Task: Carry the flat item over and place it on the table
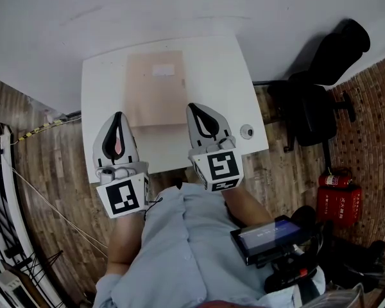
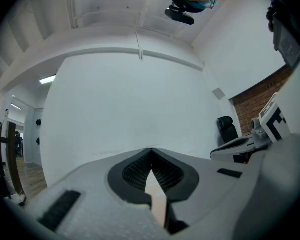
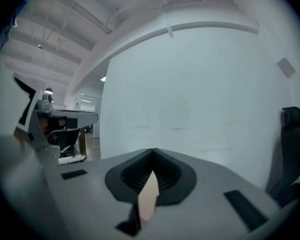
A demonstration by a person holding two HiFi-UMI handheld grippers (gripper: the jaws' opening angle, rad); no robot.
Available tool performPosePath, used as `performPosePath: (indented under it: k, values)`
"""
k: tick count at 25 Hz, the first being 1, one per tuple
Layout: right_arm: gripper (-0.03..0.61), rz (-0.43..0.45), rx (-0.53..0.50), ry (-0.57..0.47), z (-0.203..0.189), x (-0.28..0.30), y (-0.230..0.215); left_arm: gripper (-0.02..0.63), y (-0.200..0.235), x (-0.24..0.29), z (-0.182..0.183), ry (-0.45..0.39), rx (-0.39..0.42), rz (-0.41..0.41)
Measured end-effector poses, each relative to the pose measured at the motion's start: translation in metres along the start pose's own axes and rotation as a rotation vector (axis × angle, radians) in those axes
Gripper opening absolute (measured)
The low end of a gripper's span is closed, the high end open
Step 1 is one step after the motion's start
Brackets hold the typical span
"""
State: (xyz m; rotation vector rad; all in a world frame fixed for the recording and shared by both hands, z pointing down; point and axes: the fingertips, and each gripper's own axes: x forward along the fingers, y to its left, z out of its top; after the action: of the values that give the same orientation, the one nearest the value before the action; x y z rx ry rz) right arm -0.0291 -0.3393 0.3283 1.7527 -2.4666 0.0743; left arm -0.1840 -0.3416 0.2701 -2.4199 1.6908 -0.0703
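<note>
Possibly an uneven release: if one side let go first, the brown envelope (image 1: 155, 88) could swing and slide off the tabletop (image 1: 228, 76). Left gripper (image 1: 119, 117) and right gripper (image 1: 196, 111) were each clamped shut on its near corners. The envelope sat over mid-tabletop; whether it touched was unclear.

The head view looks steeply down on the table (image 1: 96, 82) from above its near edge. Both gripper views sit low there, facing across it toward the wall (image 2: 140, 109). All three share the black chair (image 1: 321, 76) to the table's right.
</note>
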Motion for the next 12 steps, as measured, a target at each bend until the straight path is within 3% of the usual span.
performPosePath:
  k: [12]
  values:
    - [0.005, 0.011, 0.005, 0.014, -0.0030, 0.0072, 0.0011, 0.009, 0.0021, 0.0032, -0.0025, 0.005, 0.006, 0.001]
